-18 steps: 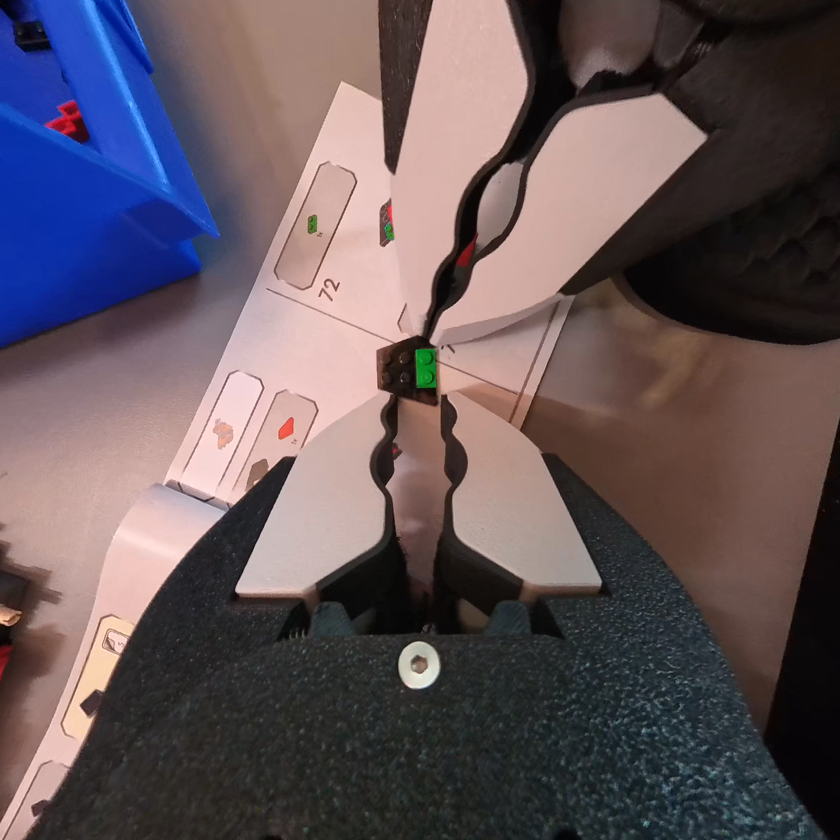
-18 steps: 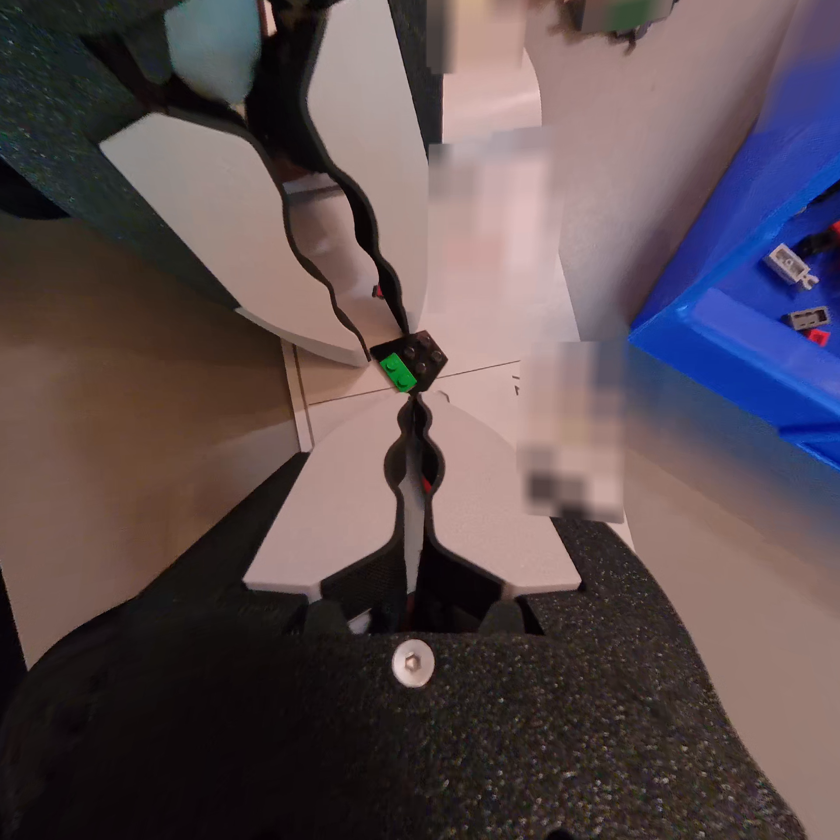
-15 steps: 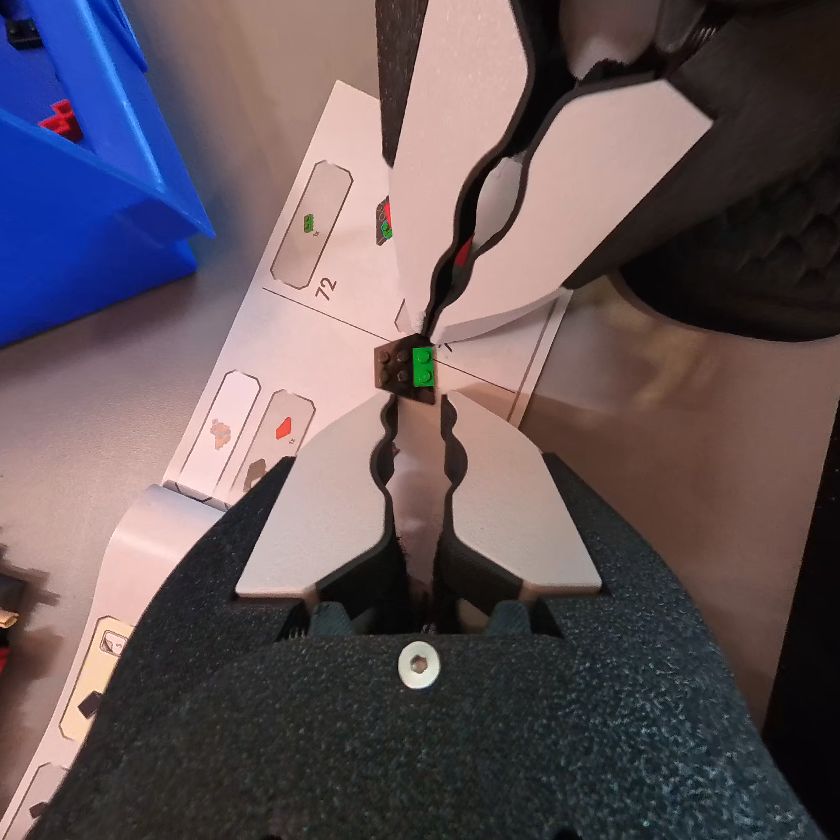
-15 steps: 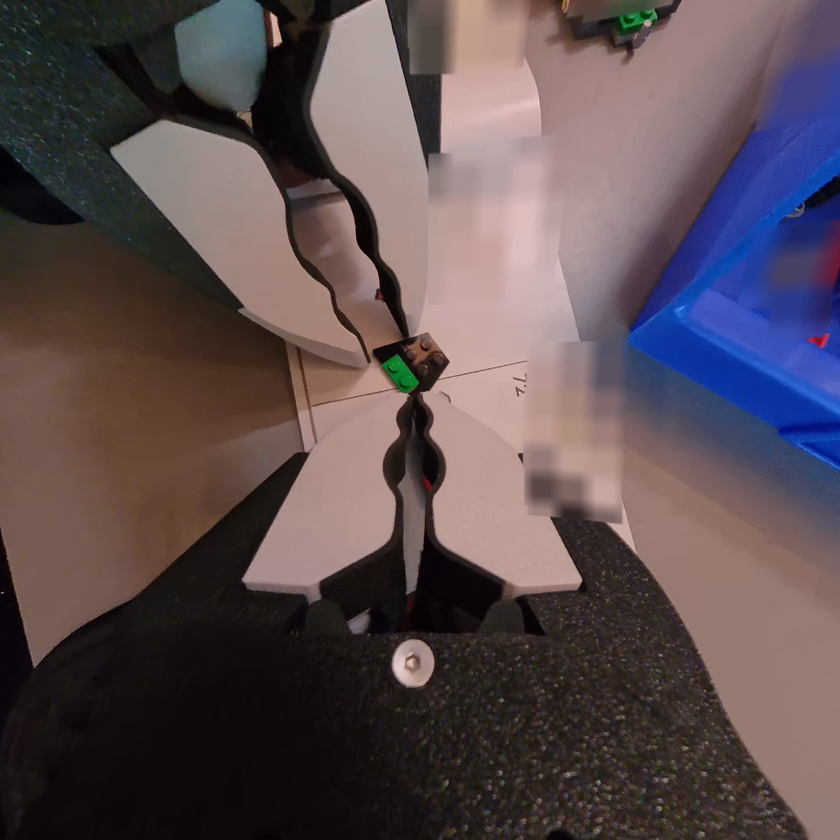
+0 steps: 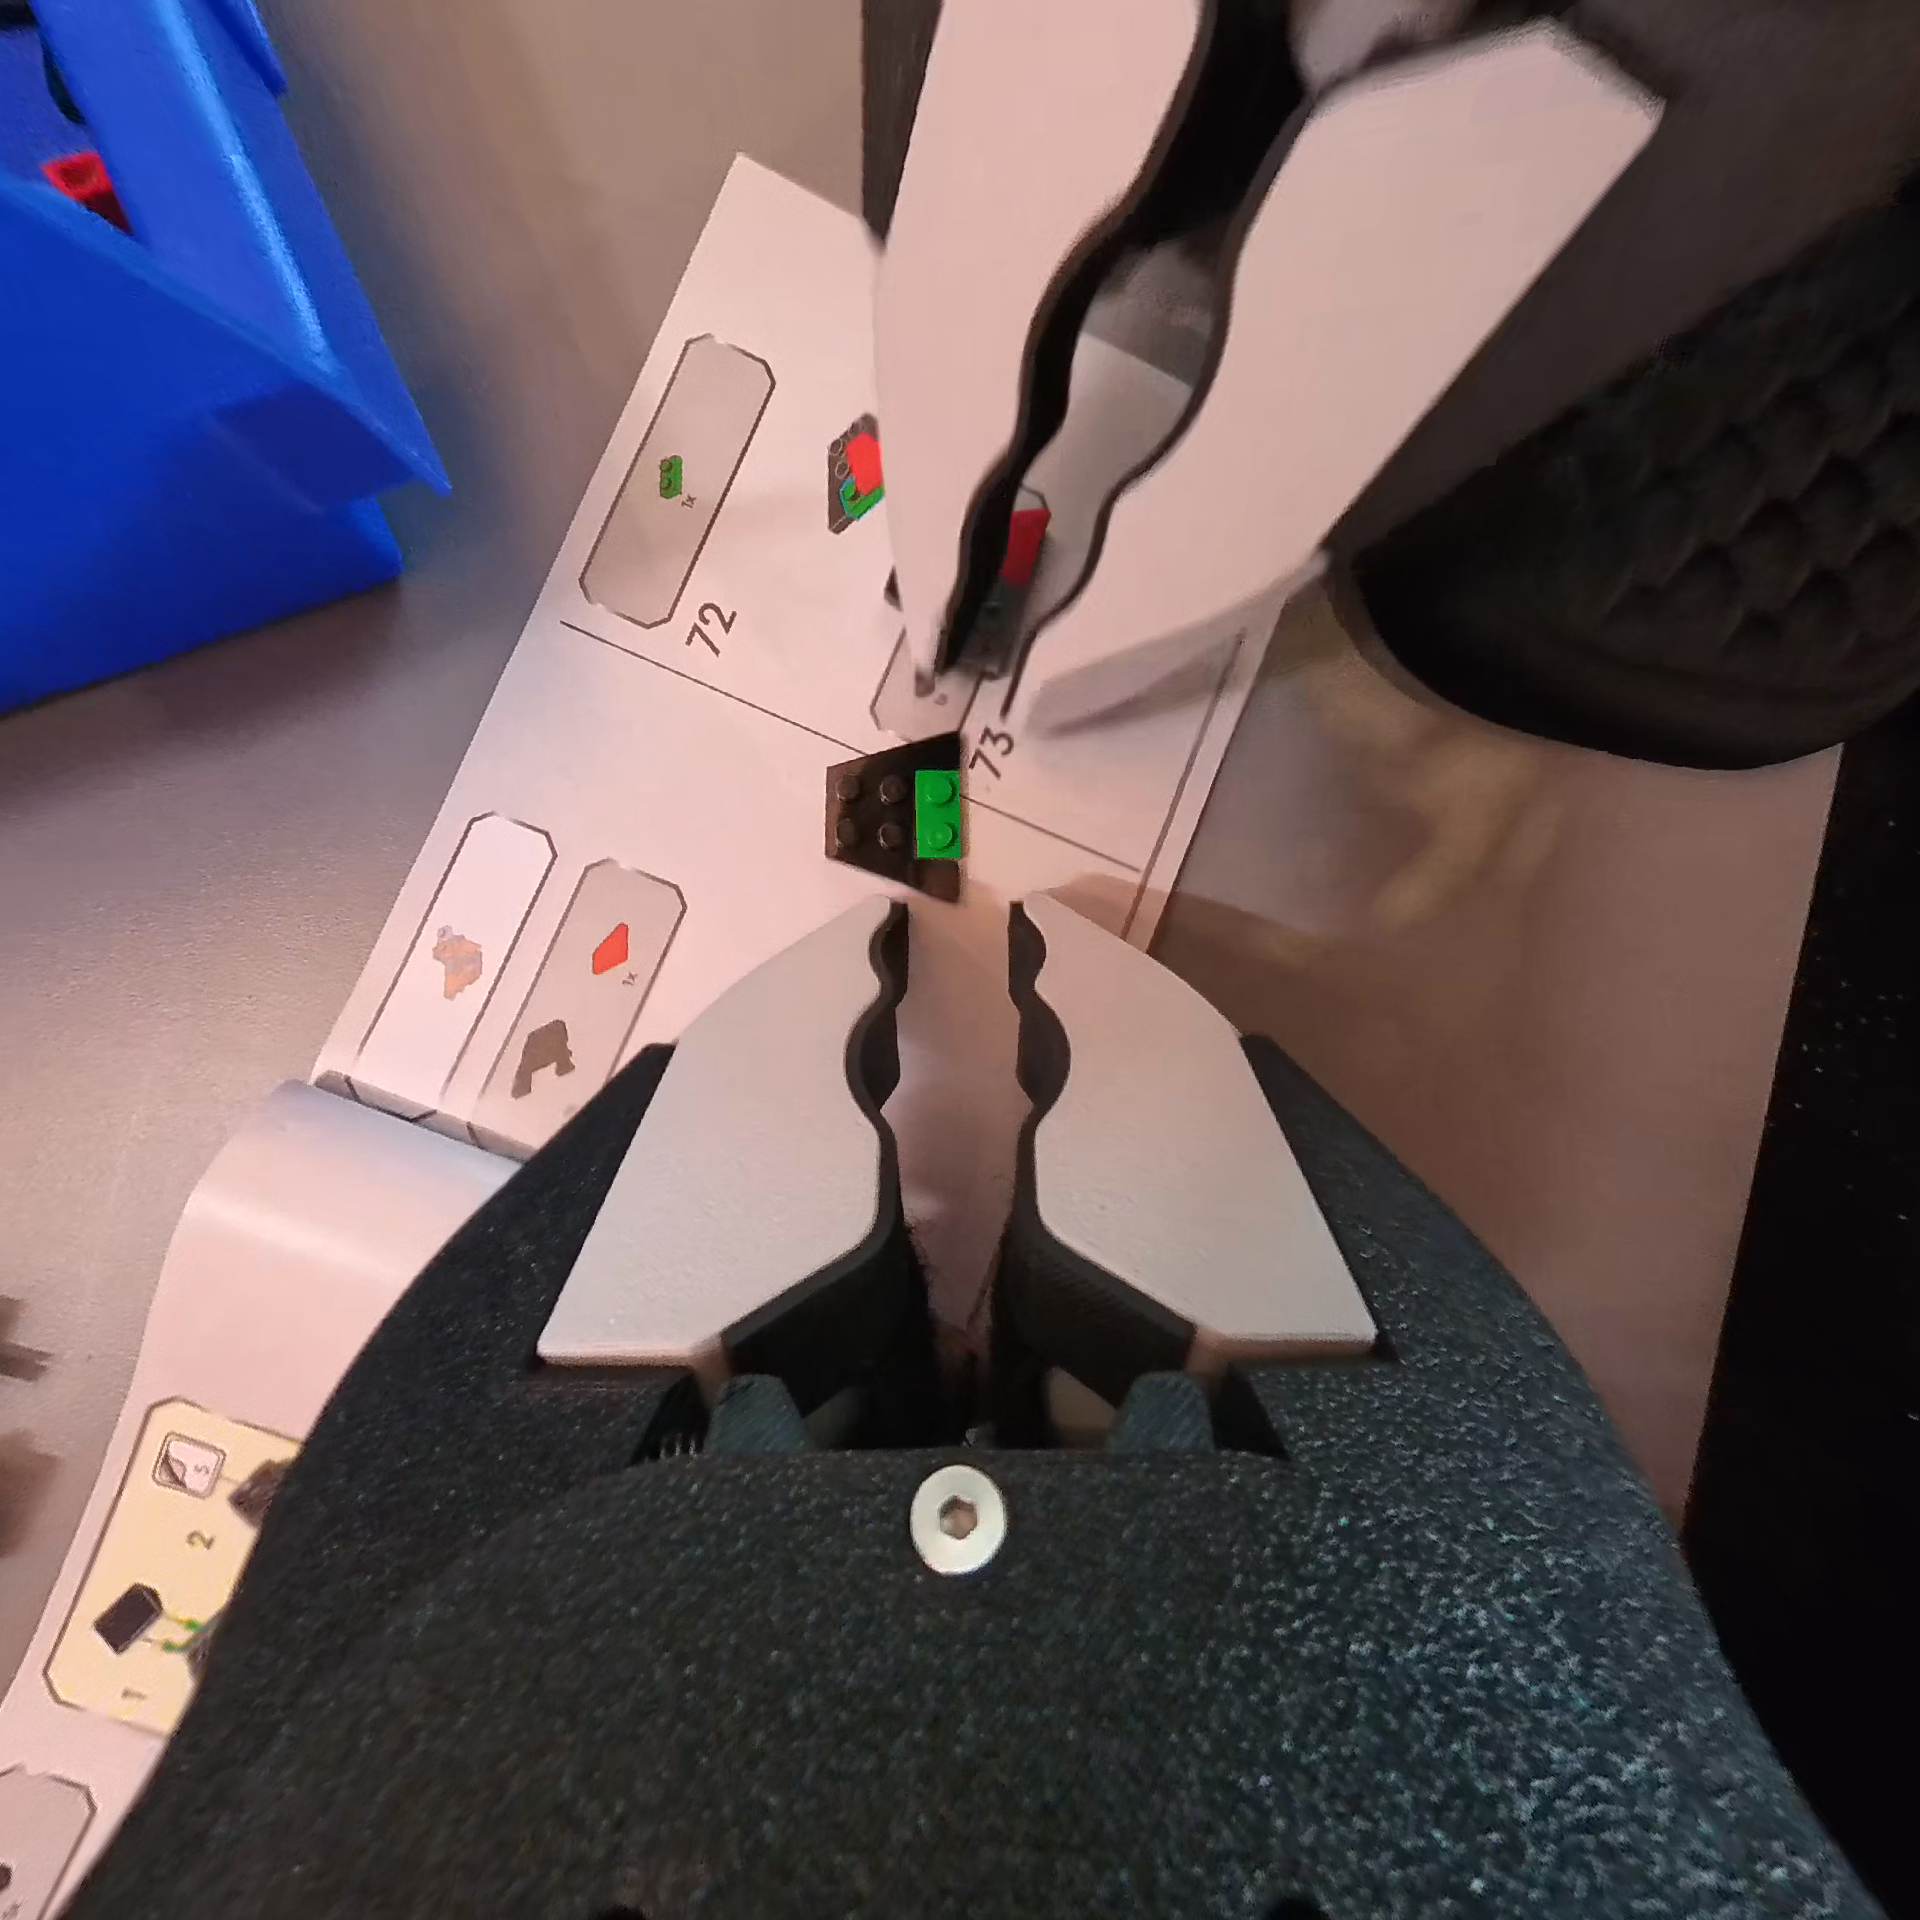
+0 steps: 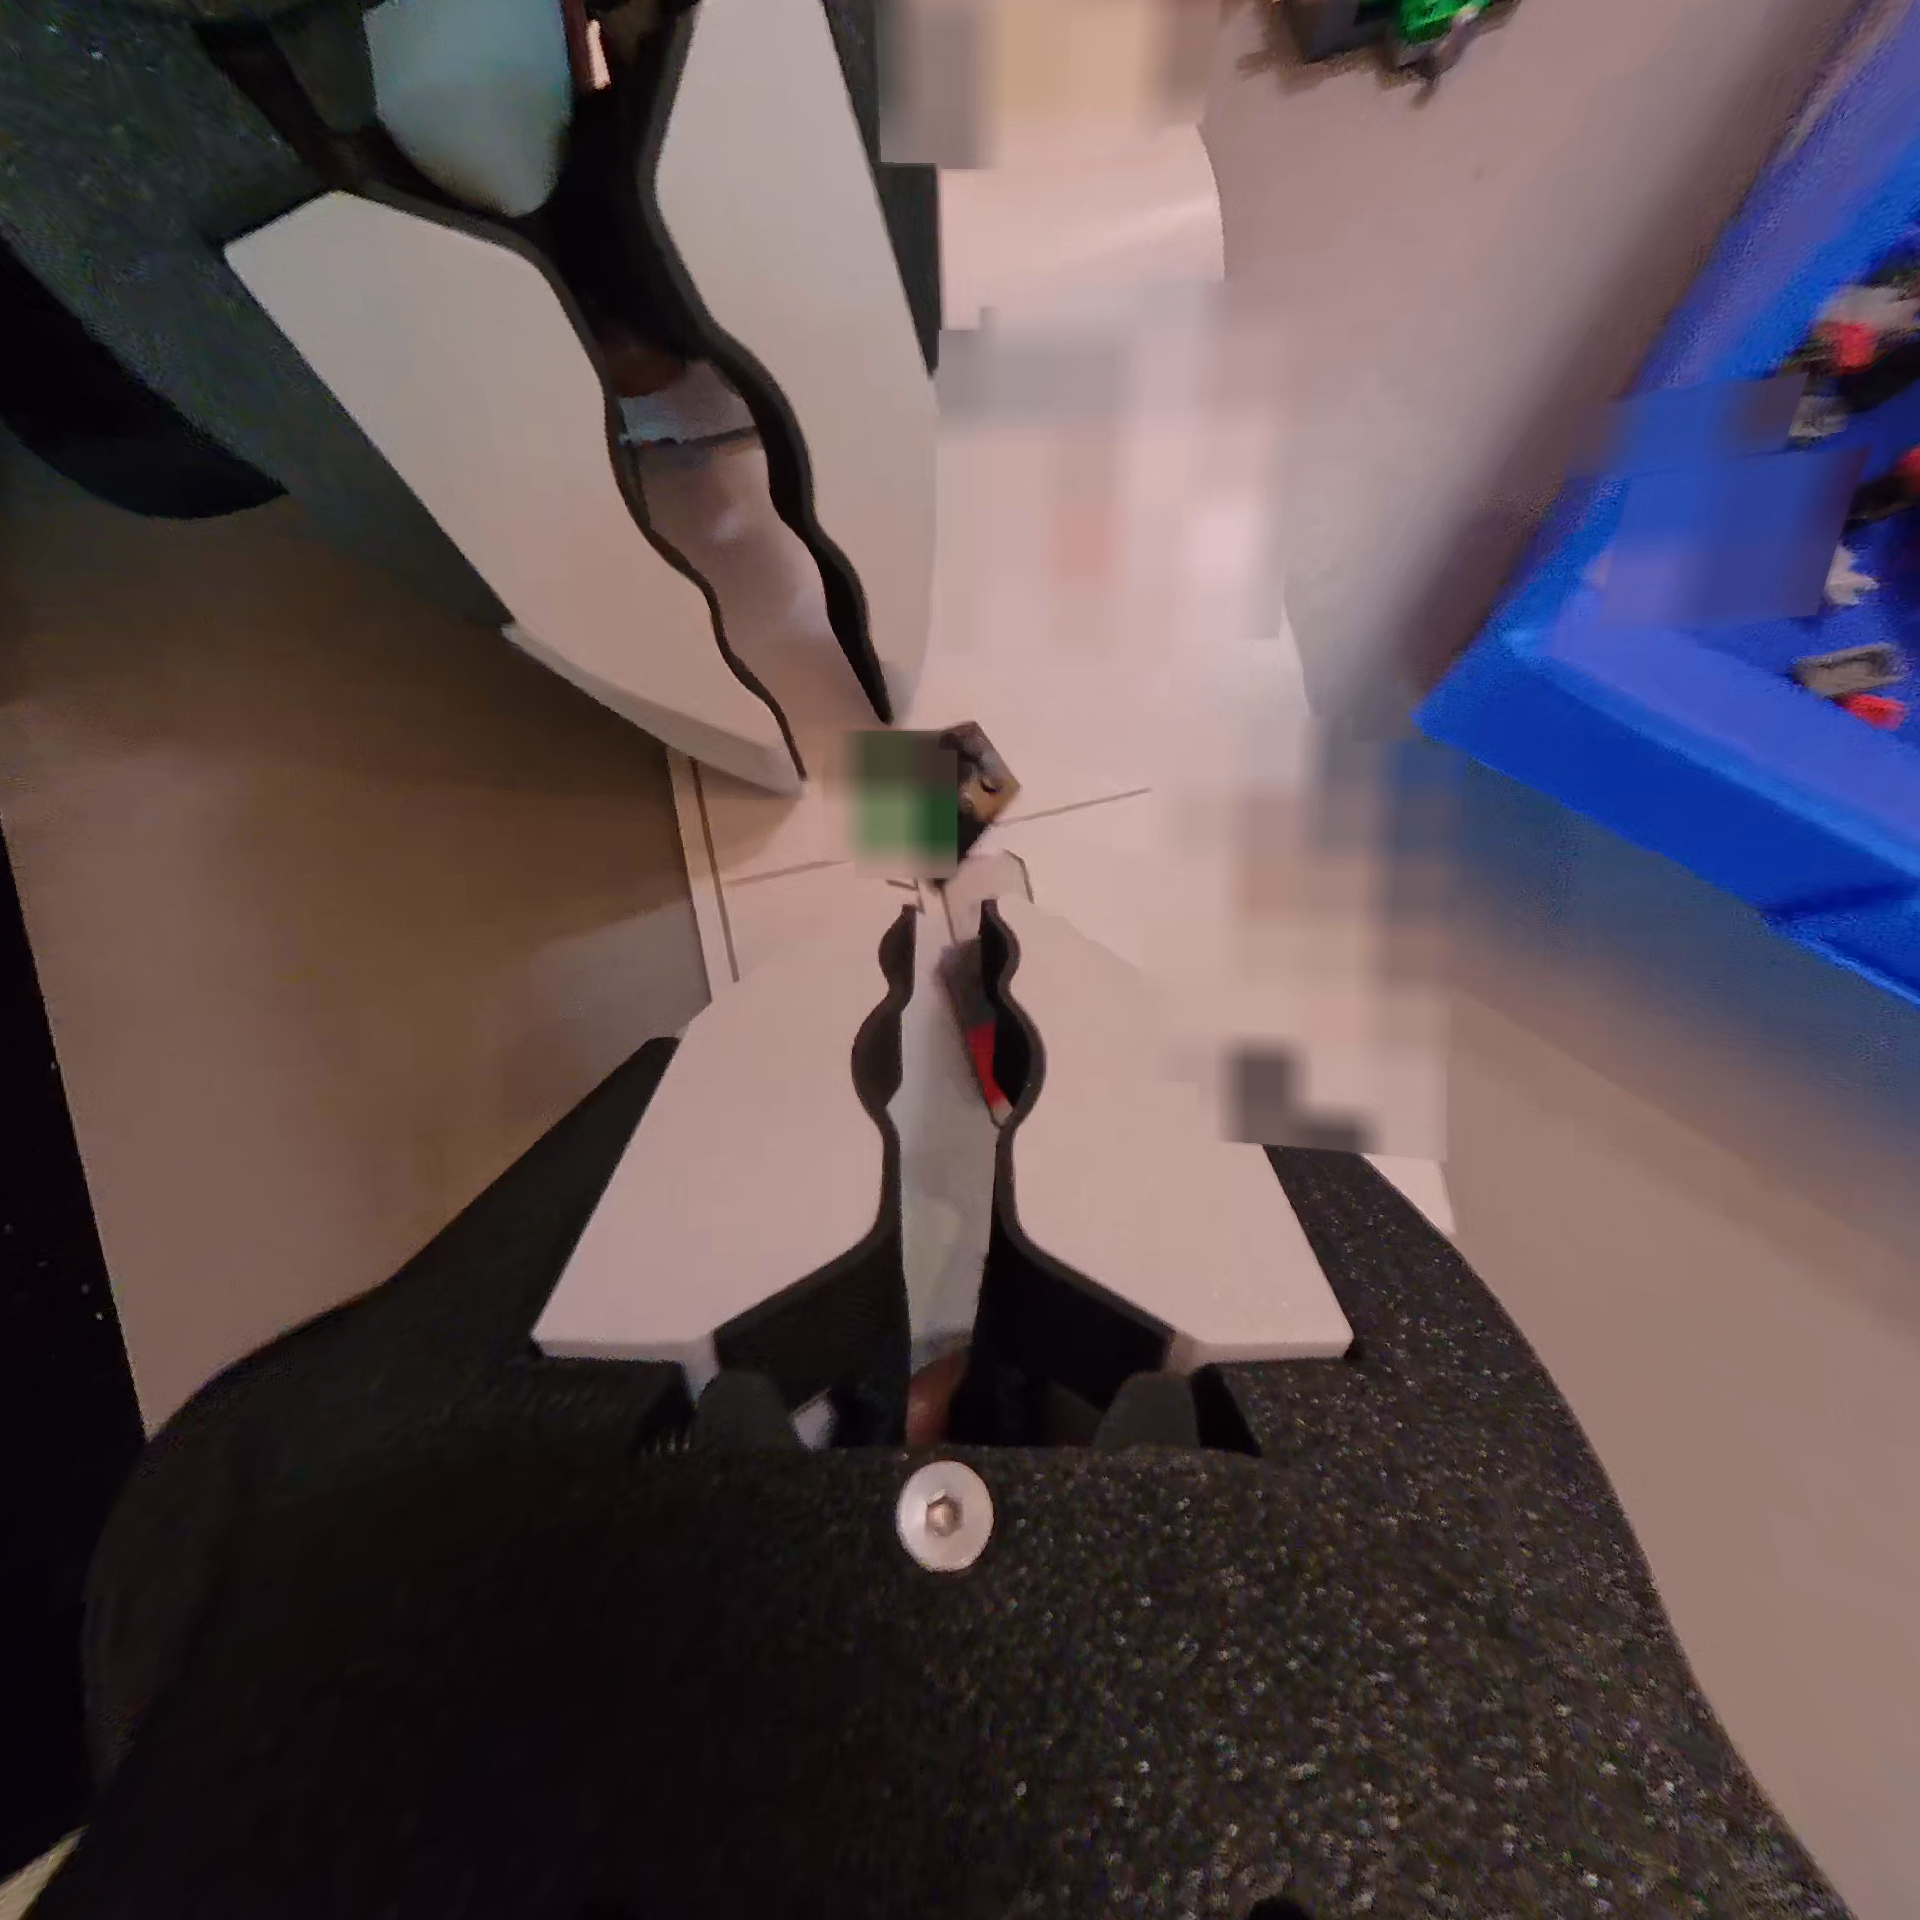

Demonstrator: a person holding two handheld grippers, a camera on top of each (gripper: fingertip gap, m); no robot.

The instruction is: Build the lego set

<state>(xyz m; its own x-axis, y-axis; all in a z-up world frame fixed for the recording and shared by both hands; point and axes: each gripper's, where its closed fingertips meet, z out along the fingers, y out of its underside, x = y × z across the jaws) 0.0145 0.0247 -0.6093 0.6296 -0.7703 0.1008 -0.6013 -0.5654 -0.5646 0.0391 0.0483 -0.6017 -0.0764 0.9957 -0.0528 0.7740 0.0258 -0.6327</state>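
A black wedge plate (image 5: 868, 821) with a green two-stud plate (image 5: 937, 816) on its right side lies on the instruction sheet (image 5: 665, 748). My left gripper (image 5: 958, 914) is open with a narrow gap, its tips just short of the plate and holding nothing. My right gripper (image 5: 987, 686) comes in from the far side, fingers slightly apart and empty, tips a short way from the plate. In the right wrist view the plate's black corner (image 6: 987, 779) sits between my right gripper (image 6: 951, 912) and the left gripper (image 6: 842, 746). Red shows through the right gripper's gap; I cannot tell whether it is print or a piece.
A blue parts bin (image 5: 156, 416) stands at the far left of the left wrist view and shows at the right of the right wrist view (image 6: 1662, 727), with small pieces inside. A small build (image 6: 1382, 31) lies beyond. The table's dark edge (image 5: 1818, 1143) runs along the right. My left and right fingertips are right by each other.
My right gripper has pulled back from the plate and its fingers have parted a little. The plate stays on the sheet. My left gripper's gap looks the same.
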